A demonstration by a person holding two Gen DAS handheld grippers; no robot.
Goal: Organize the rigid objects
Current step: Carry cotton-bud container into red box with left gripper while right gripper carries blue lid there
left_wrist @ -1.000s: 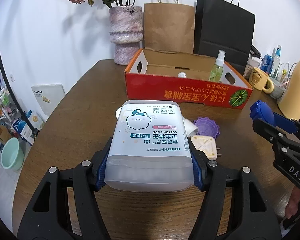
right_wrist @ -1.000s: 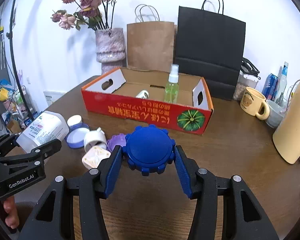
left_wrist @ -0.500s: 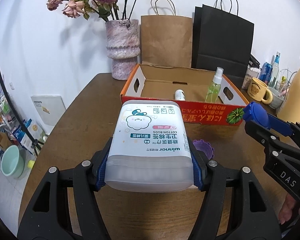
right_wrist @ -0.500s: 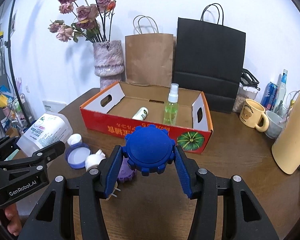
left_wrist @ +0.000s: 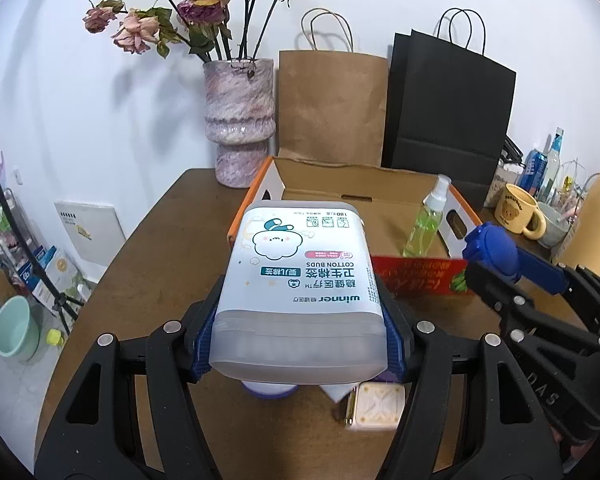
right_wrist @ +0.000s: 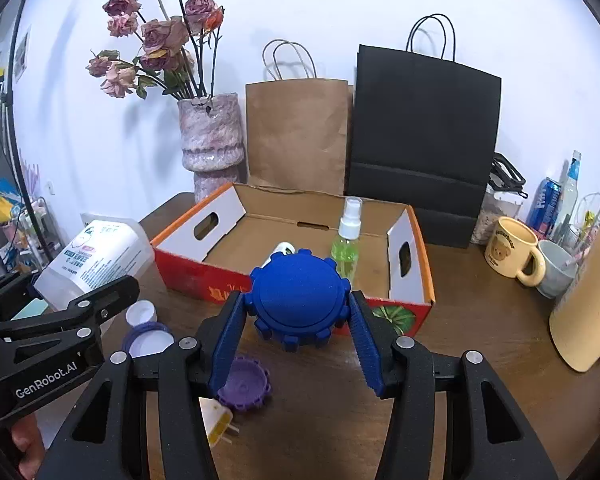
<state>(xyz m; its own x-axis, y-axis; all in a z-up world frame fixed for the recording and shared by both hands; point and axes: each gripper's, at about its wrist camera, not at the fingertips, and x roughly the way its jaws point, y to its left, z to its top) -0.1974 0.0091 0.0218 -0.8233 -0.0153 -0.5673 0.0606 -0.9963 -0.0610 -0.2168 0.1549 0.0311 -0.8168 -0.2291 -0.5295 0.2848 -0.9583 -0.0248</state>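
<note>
Both raised nearer cardboard box (right_wrist: 412,276) | left fingers (left_wrist: 300,336) clamp frosted cotton-bud tub (left_wrist: 300,280) | right fingers (right_wrist: 300,336) clamp ridged blue knob (right_wrist: 298,300)

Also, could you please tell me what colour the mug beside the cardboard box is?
The mug is pale yellow with a brown bear print, clearest in the right wrist view.
</note>
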